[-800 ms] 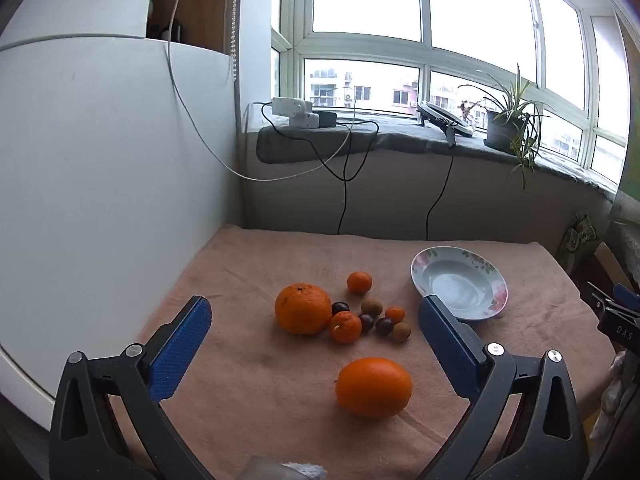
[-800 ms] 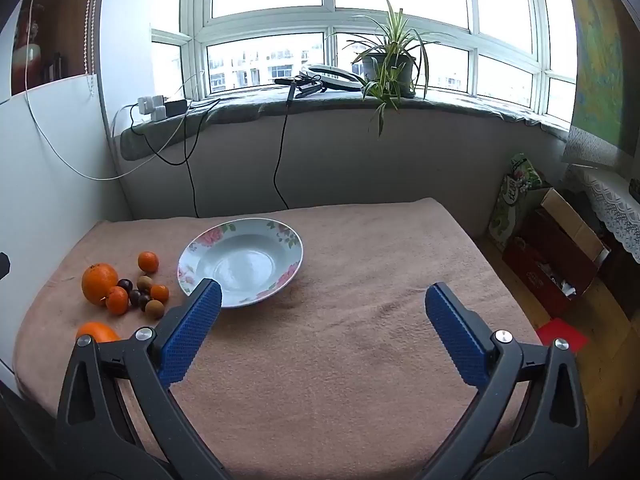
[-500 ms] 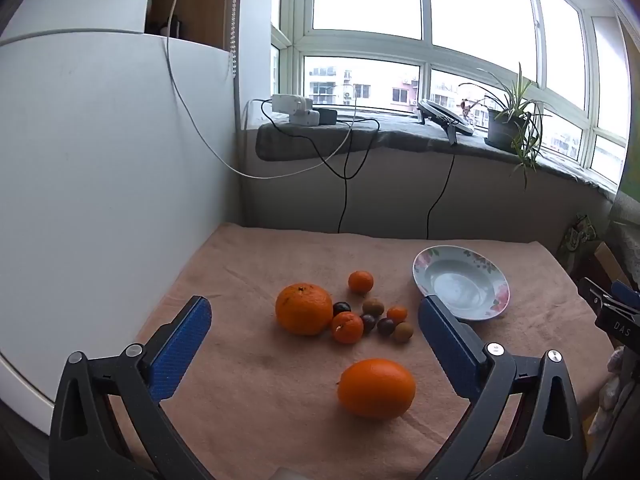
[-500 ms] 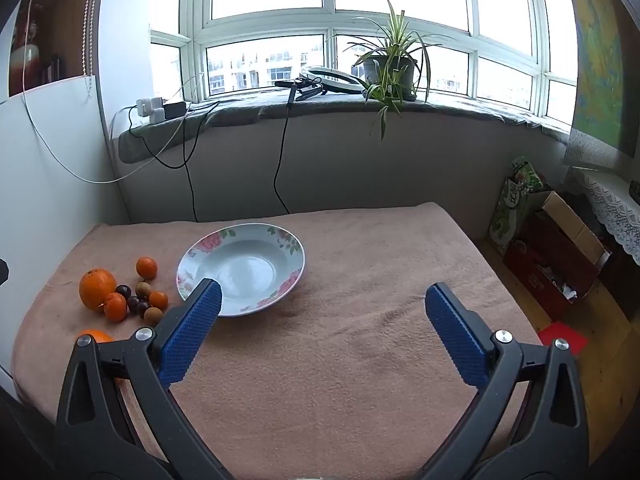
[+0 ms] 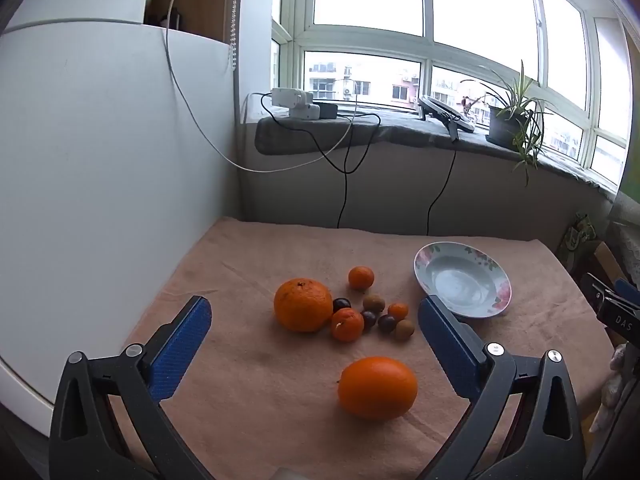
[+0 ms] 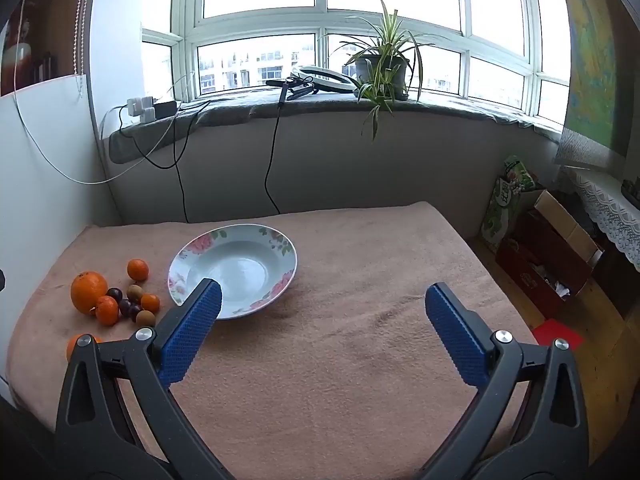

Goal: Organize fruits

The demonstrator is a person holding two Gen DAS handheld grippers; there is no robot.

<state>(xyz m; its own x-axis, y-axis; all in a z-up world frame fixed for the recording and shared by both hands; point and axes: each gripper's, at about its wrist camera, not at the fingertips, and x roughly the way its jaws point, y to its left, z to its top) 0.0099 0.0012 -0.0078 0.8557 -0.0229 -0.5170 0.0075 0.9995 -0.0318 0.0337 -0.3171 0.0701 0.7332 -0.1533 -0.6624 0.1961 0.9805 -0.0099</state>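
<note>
A table covered with a pinkish-brown cloth (image 5: 248, 392) stands against a white panel on the left and a low wall under a wide window. The fruit lies loose on the cloth, left of a flowered plate (image 5: 463, 279) that holds nothing.

The left gripper (image 5: 314, 320) hangs over the near part of the table with its blue-padded jaws spread wide and nothing between them. Ahead of it, a smooth orange (image 5: 377, 387) lies alone, nearest the camera. Farther back sits a big bumpy orange (image 5: 303, 304), and just beside it on the right a small tangerine (image 5: 347, 324). A second tangerine (image 5: 361, 277) lies behind the cluster, a little apart. Between them are several small fruits close together: dark ones that look like cherries or grapes (image 5: 341, 304), though they are too small to name for sure, brown round ones (image 5: 373, 303) and a tiny orange one (image 5: 398, 311).

The right gripper (image 6: 320, 312) is also wide open and empty, tilted down over the bare middle of the cloth. Its left finger overlaps the near rim of the plate (image 6: 280, 248) in the right wrist view, but it seems to be above it, not touching. From here the fruit cluster (image 6: 116, 300) shows at the far left edge of the table.

On the windowsill stand a potted plant (image 6: 380, 66), a ring lamp (image 6: 324, 78) and white chargers (image 6: 140, 108) with cables hanging down. Cardboard boxes (image 6: 548, 256) sit on the floor to the right of the table.
</note>
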